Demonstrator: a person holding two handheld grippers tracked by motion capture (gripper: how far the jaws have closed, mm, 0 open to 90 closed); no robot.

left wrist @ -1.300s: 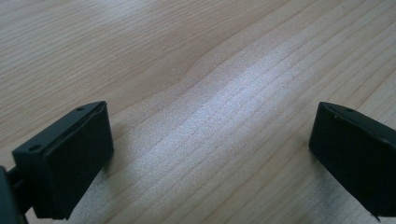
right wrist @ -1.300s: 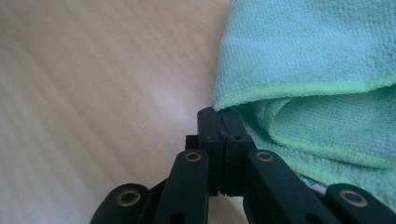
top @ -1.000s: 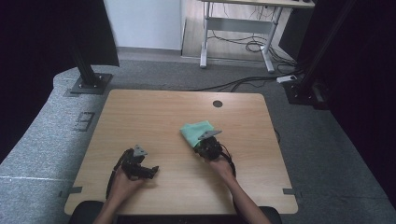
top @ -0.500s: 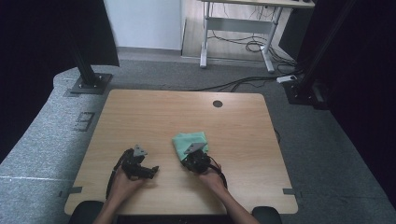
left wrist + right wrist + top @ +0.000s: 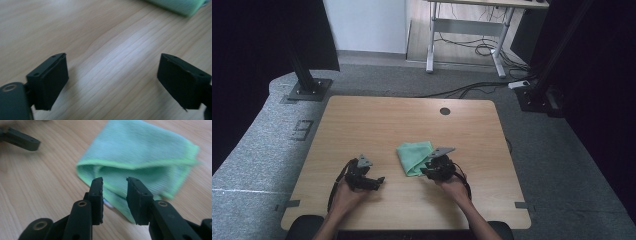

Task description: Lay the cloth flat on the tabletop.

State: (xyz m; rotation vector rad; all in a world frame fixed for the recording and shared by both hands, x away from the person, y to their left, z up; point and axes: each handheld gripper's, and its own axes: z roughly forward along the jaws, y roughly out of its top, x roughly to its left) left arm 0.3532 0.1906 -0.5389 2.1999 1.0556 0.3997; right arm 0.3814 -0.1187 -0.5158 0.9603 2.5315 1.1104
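Green cloth lies folded flat near mid-surface, folded edge facing the right hand-held gripper, loose hemmed corners on the far side. In the right gripper view the cloth shows as a doubled layer with a bright green hem; the right hand-held gripper sits right at its near fold, jaws a narrow gap apart and just been opening, no fabric pinched between the pads as far as can be seen. Reads as a release after a fold or a drag, cloth set down. Left hand-held gripper rests well apart to the left on bare wood, jaws wide, holding nothing; its jaws have just been closing a little. In the left gripper view the cloth's edge is at the top right. Likely next move: re-grip a corner or edge for another fold, which needs a low, flat approach so one pad slips under the layer.
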